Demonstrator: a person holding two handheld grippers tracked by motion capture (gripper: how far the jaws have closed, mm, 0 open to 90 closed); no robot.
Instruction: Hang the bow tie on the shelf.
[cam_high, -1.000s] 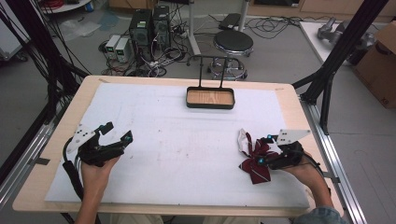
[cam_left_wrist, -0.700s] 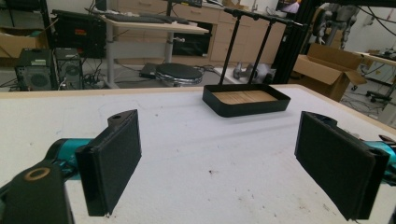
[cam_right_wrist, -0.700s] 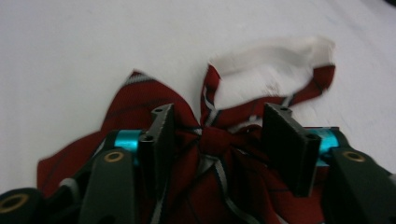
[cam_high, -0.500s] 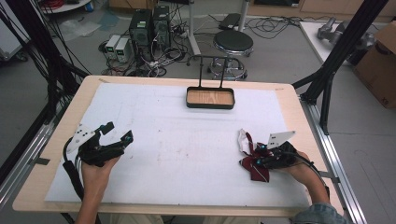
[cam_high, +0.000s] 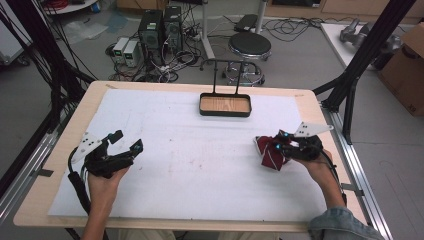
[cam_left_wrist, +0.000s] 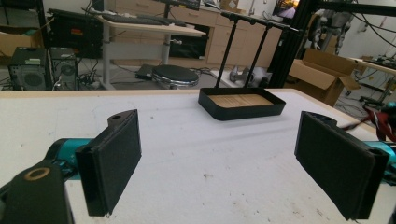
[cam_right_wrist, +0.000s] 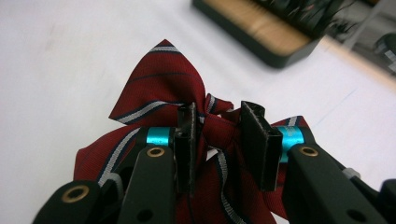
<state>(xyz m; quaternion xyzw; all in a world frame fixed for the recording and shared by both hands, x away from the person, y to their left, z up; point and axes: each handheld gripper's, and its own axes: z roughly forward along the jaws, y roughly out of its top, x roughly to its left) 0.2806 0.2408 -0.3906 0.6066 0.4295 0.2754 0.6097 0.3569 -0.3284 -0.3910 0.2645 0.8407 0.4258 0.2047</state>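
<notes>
No lettering to read anywhere here: no words, labels, brand marks or numbers come through on anything. The one candidate is a pale sticker on the computer tower (cam_left_wrist: 27, 61), far off beyond the left gripper (cam_left_wrist: 233, 163), and that sticker is too small and blurred to make out.

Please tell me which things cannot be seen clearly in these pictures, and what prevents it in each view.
- Right gripper view: the right tool covers the knot of the red striped bow tie; whether the jaws pinch it firmly cannot be told.
- Right gripper view: the black tray is blurred and cut by the top edge.
- Left gripper view: the bow tie is cut by the right edge.
- High view: the left tool is too small for detail.
</notes>
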